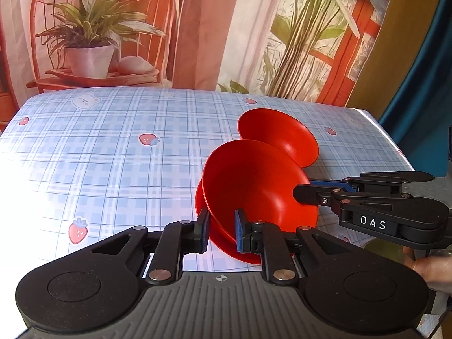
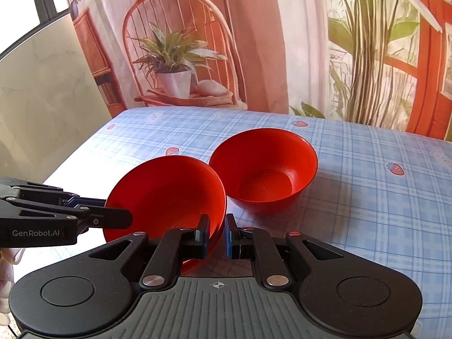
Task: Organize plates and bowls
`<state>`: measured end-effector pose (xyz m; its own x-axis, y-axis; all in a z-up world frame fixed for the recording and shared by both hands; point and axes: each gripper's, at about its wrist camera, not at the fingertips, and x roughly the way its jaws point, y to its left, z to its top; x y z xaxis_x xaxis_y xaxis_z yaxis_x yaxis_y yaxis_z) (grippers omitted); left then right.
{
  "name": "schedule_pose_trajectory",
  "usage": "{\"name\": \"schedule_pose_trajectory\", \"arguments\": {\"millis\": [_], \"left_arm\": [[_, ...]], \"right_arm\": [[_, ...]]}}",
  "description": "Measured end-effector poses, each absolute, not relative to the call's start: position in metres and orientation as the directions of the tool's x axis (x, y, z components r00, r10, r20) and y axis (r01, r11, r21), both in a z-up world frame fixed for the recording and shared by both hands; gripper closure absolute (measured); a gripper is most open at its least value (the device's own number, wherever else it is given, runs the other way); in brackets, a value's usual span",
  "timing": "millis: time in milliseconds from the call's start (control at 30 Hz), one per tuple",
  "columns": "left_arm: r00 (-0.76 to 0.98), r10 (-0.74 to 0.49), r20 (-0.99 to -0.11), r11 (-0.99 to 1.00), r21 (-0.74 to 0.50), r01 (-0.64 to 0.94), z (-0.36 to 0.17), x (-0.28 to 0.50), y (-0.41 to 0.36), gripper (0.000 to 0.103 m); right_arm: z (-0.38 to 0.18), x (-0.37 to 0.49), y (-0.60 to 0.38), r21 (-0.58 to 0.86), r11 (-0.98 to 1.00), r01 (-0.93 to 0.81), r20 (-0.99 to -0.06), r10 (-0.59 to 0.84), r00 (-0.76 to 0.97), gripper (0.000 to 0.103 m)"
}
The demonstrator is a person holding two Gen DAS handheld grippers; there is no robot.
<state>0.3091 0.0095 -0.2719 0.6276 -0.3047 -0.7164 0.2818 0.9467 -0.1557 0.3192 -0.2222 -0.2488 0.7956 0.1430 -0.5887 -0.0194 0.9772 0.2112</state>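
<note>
Two red bowls sit on the blue plaid tablecloth. The near red bowl (image 1: 254,189) (image 2: 169,195) is tilted, and a second red rim under it (image 1: 223,243) shows in the left wrist view. The far red bowl (image 1: 279,135) (image 2: 265,172) rests beside it, rims nearly touching. My left gripper (image 1: 222,230) (image 2: 113,213) has its fingers on either side of the near bowl's rim. My right gripper (image 2: 217,233) (image 1: 303,189) straddles the opposite side of the same rim. Whether either pair of pads is pressing the rim is unclear.
The table (image 1: 113,155) carries a strawberry-print cloth. Its right edge (image 1: 395,147) lies close to the bowls. A printed backdrop with plants (image 2: 175,56) hangs behind the table. A pale wall panel (image 2: 42,99) stands to the left in the right wrist view.
</note>
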Motion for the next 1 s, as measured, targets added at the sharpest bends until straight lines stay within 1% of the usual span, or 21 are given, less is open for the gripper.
{"name": "schedule_pose_trajectory", "arguments": {"millis": [67, 133, 200, 500, 633, 733, 867, 1000], "left_arm": [[0.626, -0.304, -0.718, 0.947, -0.155, 0.281, -0.272, 0.310, 0.010, 0.084], [0.624, -0.308, -0.718, 0.947, -0.168, 0.275, -0.271, 0.312, 0.012, 0.078], [0.623, -0.302, -0.722, 0.950, -0.172, 0.262, -0.270, 0.314, 0.013, 0.077], [0.645, -0.296, -0.705, 0.955, -0.199, 0.220, -0.260, 0.323, 0.021, 0.076], [0.656, -0.298, -0.694, 0.954, -0.215, 0.207, -0.253, 0.334, 0.019, 0.076], [0.657, -0.307, -0.688, 0.951, -0.238, 0.195, -0.251, 0.346, 0.014, 0.076], [0.662, -0.309, -0.683, 0.951, -0.233, 0.204, -0.250, 0.360, 0.001, 0.076], [0.650, -0.320, -0.689, 0.947, -0.228, 0.225, -0.252, 0.372, -0.014, 0.076]], "right_arm": [[-0.250, 0.319, -0.220, 0.204, 0.979, -0.024, -0.591, 0.143, 0.794, 0.090], [-0.251, 0.318, -0.219, 0.198, 0.980, -0.023, -0.592, 0.138, 0.794, 0.089], [-0.251, 0.318, -0.219, 0.203, 0.979, -0.023, -0.589, 0.141, 0.796, 0.089], [-0.243, 0.316, -0.230, 0.222, 0.974, -0.035, -0.559, 0.157, 0.815, 0.089], [-0.239, 0.320, -0.248, 0.214, 0.977, -0.003, -0.539, 0.121, 0.834, 0.088], [-0.238, 0.324, -0.263, 0.197, 0.979, 0.044, -0.524, 0.067, 0.849, 0.082], [-0.243, 0.332, -0.284, 0.219, 0.971, 0.100, -0.520, 0.030, 0.853, 0.081], [-0.253, 0.344, -0.295, 0.229, 0.966, 0.121, -0.533, 0.021, 0.846, 0.081]]}}
